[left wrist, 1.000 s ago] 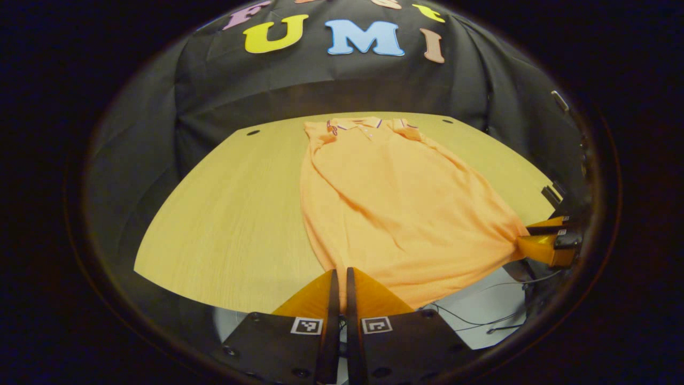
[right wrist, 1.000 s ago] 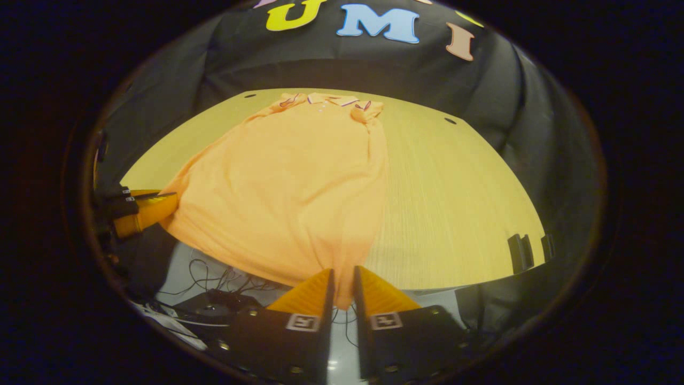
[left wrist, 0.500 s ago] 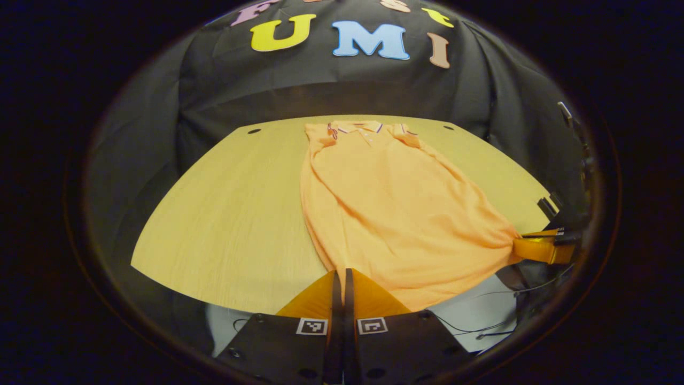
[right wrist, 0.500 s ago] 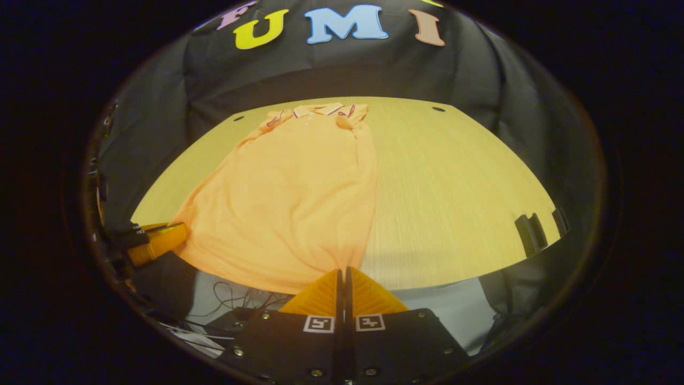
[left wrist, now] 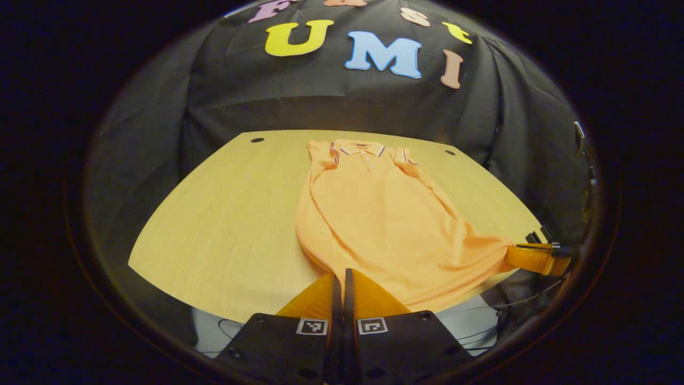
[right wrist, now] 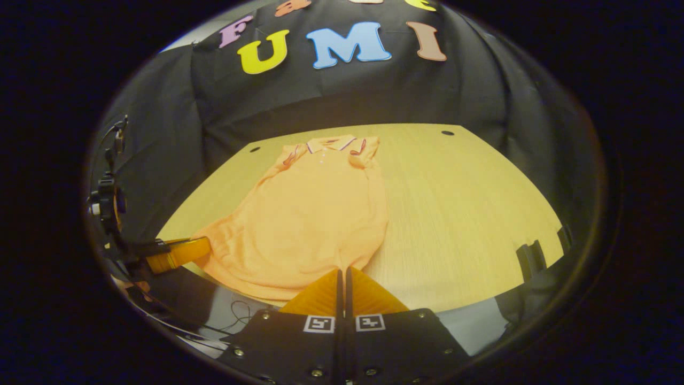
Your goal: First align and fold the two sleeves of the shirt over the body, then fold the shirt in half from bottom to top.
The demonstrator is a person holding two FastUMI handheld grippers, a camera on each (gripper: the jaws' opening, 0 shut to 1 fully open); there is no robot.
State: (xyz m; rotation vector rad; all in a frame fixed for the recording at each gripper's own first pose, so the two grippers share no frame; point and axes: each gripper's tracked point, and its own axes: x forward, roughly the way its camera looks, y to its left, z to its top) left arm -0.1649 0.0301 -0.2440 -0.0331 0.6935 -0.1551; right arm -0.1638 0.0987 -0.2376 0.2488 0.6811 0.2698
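Observation:
An orange polo shirt (left wrist: 374, 219) lies lengthwise on the wooden table (left wrist: 224, 224), collar at the far end and both sleeves folded in over the body. In the left gripper view, my left gripper (left wrist: 339, 275) is shut on the hem's near left corner. Off to the right, the right gripper (left wrist: 513, 256) pinches the other hem corner. In the right gripper view the shirt (right wrist: 315, 219) stretches away from my right gripper (right wrist: 342, 270), which is shut on its hem corner. The left gripper (right wrist: 203, 247) holds the far corner at the left. The hem hangs raised between the two.
The table (right wrist: 470, 214) has bare wood on both sides of the shirt. A black clamp (right wrist: 526, 256) sits on its right edge. Cables (right wrist: 235, 310) lie on the pale floor beyond the near edge. Black cloth walls off the back.
The right gripper closed on the hem corner. Both grippers have since lifted the hem and carried it toward the collar, so the shirt's lower part now bunches and looks shorter.

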